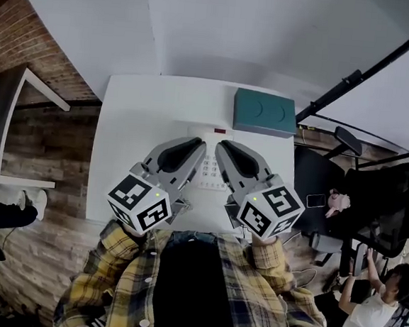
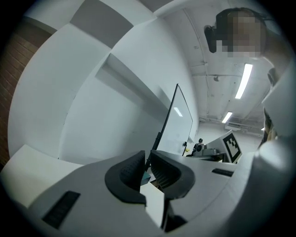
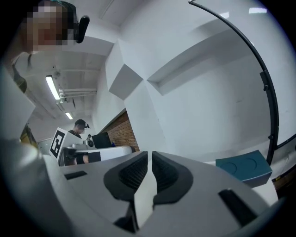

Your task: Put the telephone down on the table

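A white telephone (image 1: 209,168) with a keypad lies on the white table (image 1: 129,131), straight ahead of me. Both grippers hover above it, tilted inward so their tips nearly meet over the phone's far end. My left gripper (image 1: 199,147) is shut with nothing between its pads, and in the left gripper view (image 2: 147,169) only a thin slit shows between the ribbed pads. My right gripper (image 1: 221,148) is likewise shut and empty, with its pads (image 3: 163,172) almost touching in the right gripper view. The phone's sides are hidden under the gripper bodies.
A teal box (image 1: 264,112) sits at the table's far right corner and also shows in the right gripper view (image 3: 245,167). Black office chairs (image 1: 386,203) and a seated person (image 1: 373,309) are to the right. A dark desk (image 1: 8,128) stands left. A black pole (image 1: 354,76) slants past the far right.
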